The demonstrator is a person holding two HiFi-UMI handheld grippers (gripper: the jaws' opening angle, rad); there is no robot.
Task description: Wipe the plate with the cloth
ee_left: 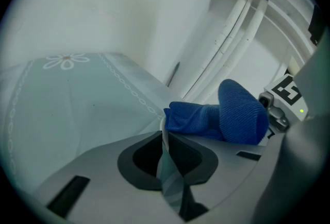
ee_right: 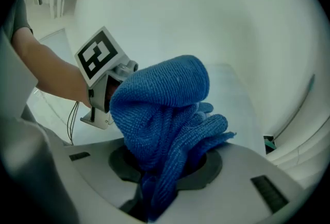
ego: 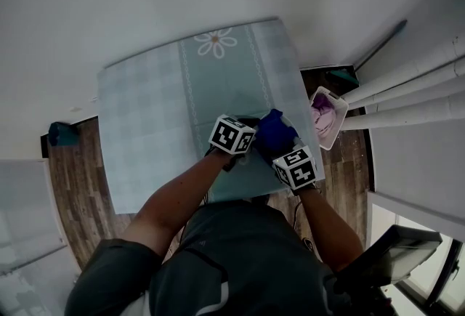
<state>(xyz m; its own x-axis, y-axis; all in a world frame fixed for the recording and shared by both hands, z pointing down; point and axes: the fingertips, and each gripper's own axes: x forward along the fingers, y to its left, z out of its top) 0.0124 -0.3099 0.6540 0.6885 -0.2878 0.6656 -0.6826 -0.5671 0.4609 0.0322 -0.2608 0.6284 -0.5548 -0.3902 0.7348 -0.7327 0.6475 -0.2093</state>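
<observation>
Bunched between the jaws of my right gripper [ee_right: 154,187] is a blue cloth [ee_right: 165,109], and that gripper is shut on it. The cloth [ego: 275,131] bulges toward my left gripper [ego: 247,123] near the table's front right edge. My left gripper [ee_left: 165,153] is shut on a thin pale plate [ee_left: 163,130], seen edge-on with a white rim. In the left gripper view the cloth [ee_left: 227,115] lies against the right side of that rim. In the head view the plate is hard to tell from the tablecloth.
A teal checked tablecloth with a daisy print covers the table [ego: 145,126]. A white basket [ego: 336,134] with something purple inside stands on the wooden floor to the right. White pipes [ego: 407,89] run along the right wall. A dark device [ego: 396,253] sits at lower right.
</observation>
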